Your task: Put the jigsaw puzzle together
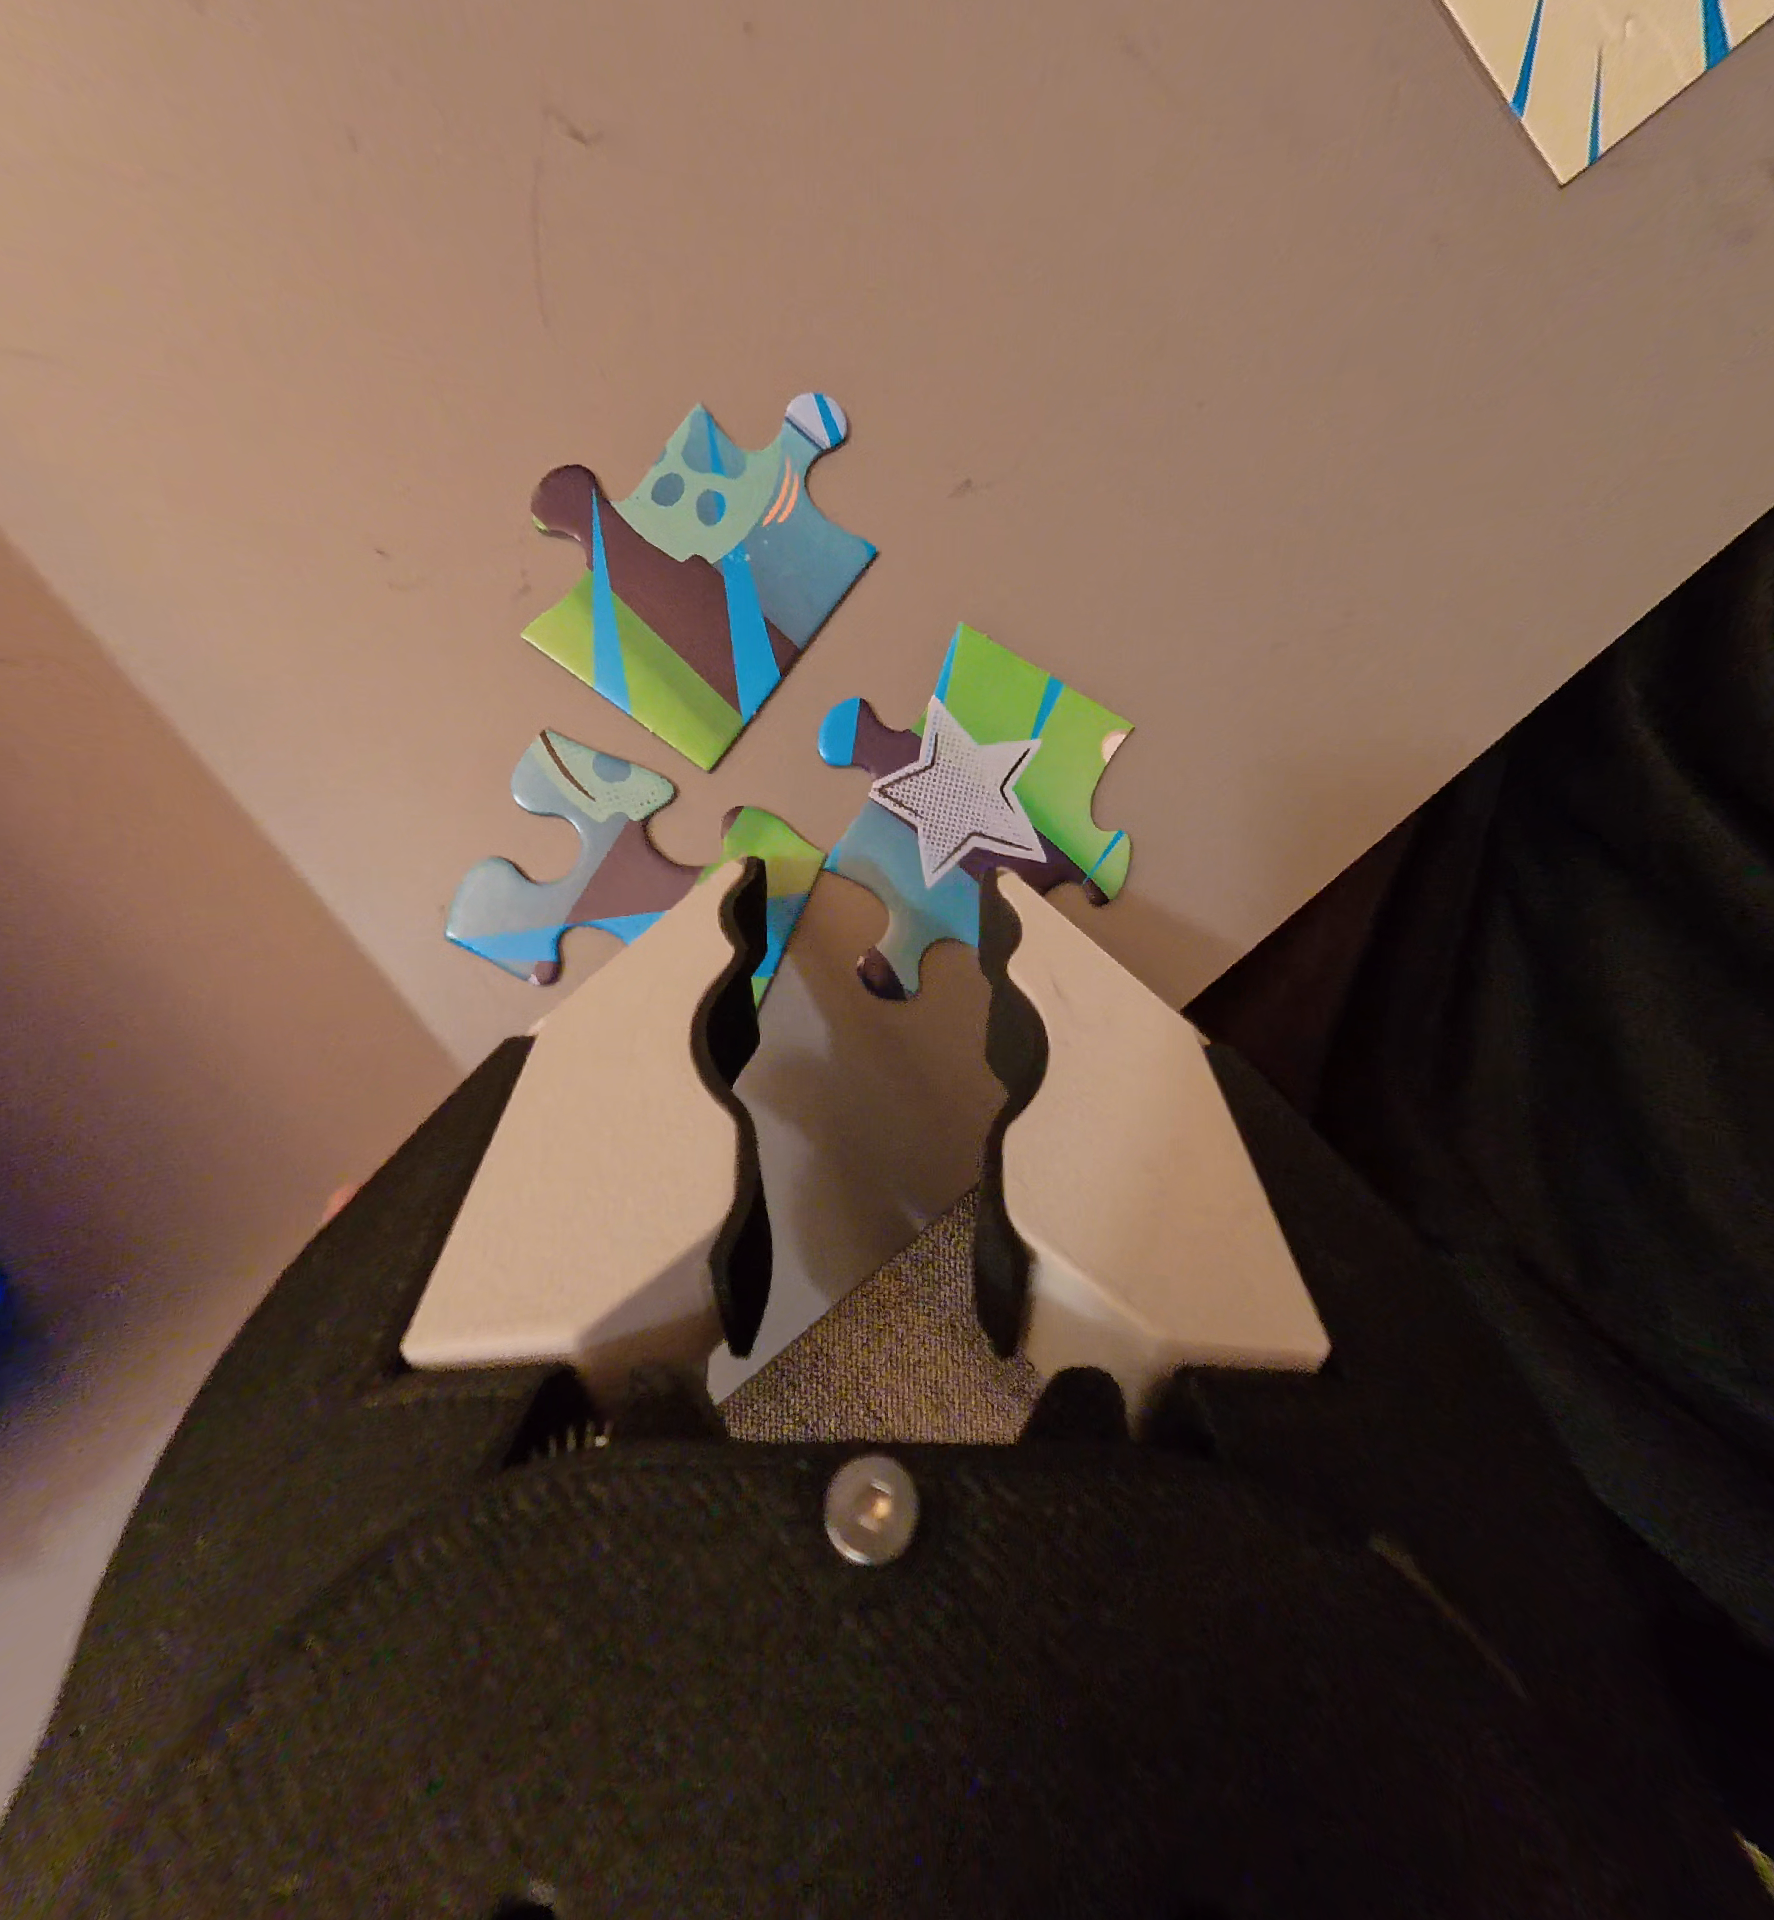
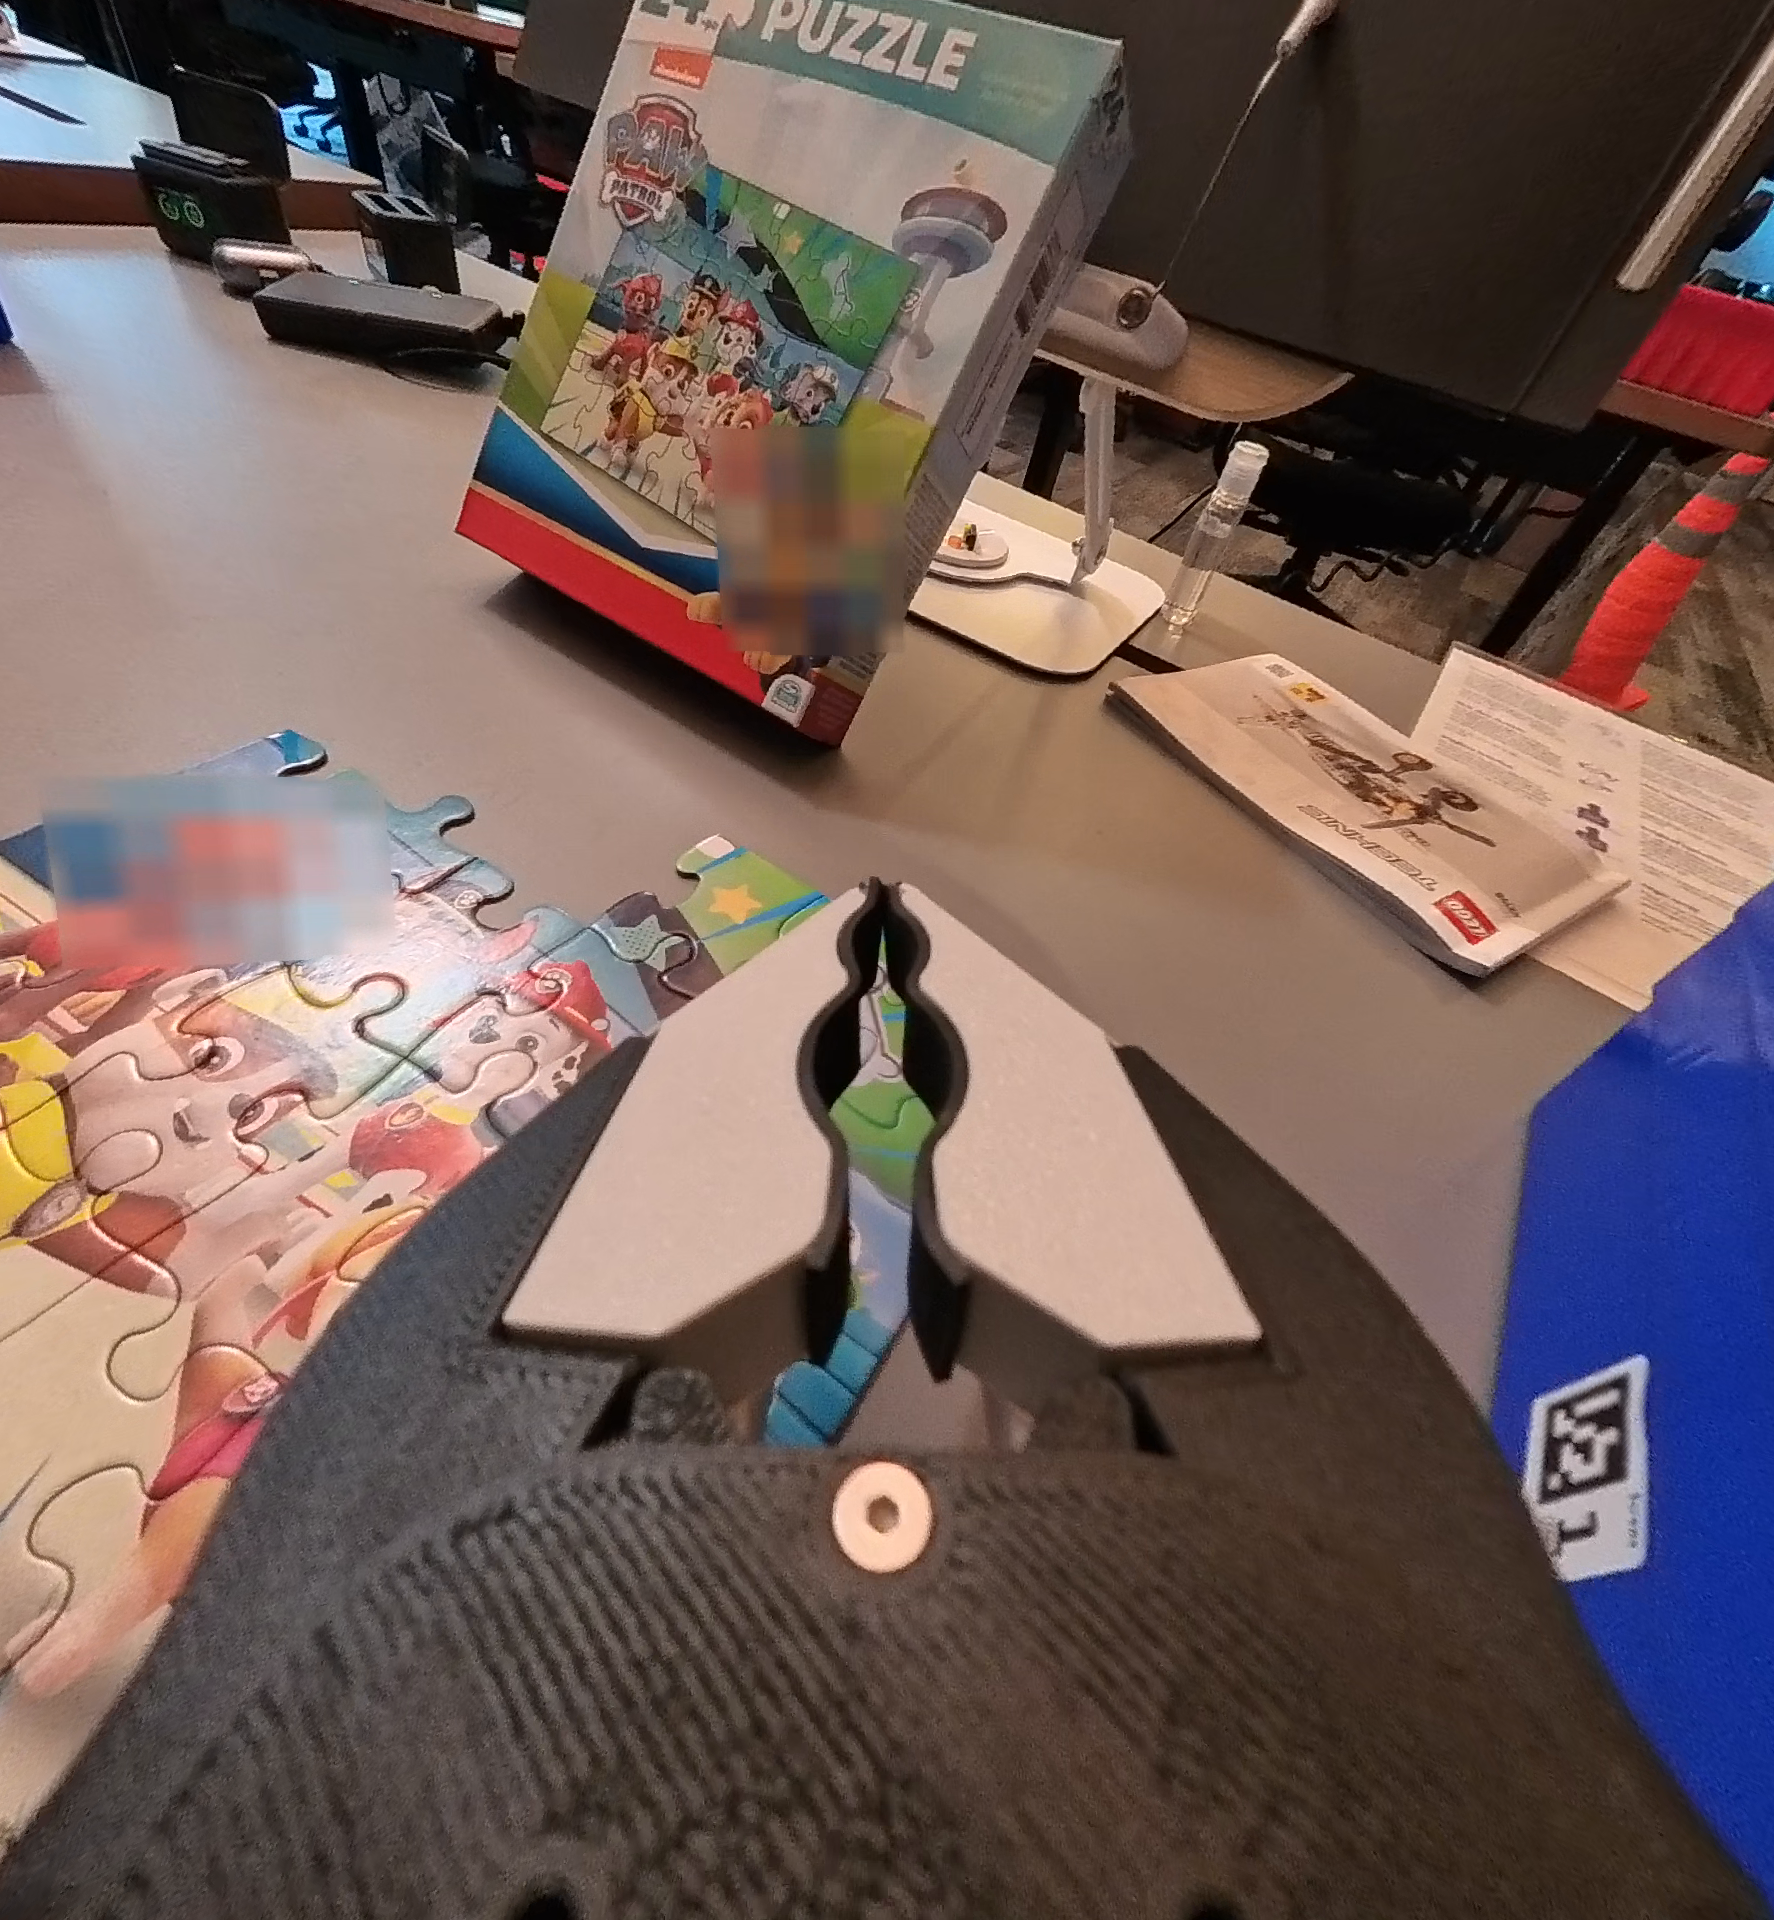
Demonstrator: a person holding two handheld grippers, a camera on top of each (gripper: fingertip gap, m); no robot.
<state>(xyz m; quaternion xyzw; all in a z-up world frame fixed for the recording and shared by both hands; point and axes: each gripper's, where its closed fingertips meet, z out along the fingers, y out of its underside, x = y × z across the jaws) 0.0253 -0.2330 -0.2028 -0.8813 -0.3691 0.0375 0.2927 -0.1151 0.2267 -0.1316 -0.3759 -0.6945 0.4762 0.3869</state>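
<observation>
In the left wrist view three loose puzzle pieces lie near the corner of a grey table (image 1: 1070, 312): a green, brown and blue piece (image 1: 701, 582), a teal piece (image 1: 561, 862) and a piece with a white star (image 1: 976, 800). My left gripper (image 1: 872, 878) is open just above them. Its left finger (image 1: 654, 1039) covers part of the teal piece, and the star piece's lower tab shows between the fingers, which do not press on it. In the right wrist view my right gripper (image 2: 885, 888) is shut, tips meeting, above the right edge of a partly assembled cartoon puzzle (image 2: 239, 1091).
A puzzle box (image 2: 789, 343) stands tilted behind the puzzle. A booklet (image 2: 1382, 810) and papers lie at the right, beside a blue body with a square marker tag (image 2: 1672, 1351). A white stand base (image 2: 1049, 613), a small spray bottle (image 2: 1210, 530) and an orange cone (image 2: 1662, 561) are farther back. Dark clothing (image 1: 1589, 935) borders the table edge. Tip to tip, the grippers are about 50 centimetres apart.
</observation>
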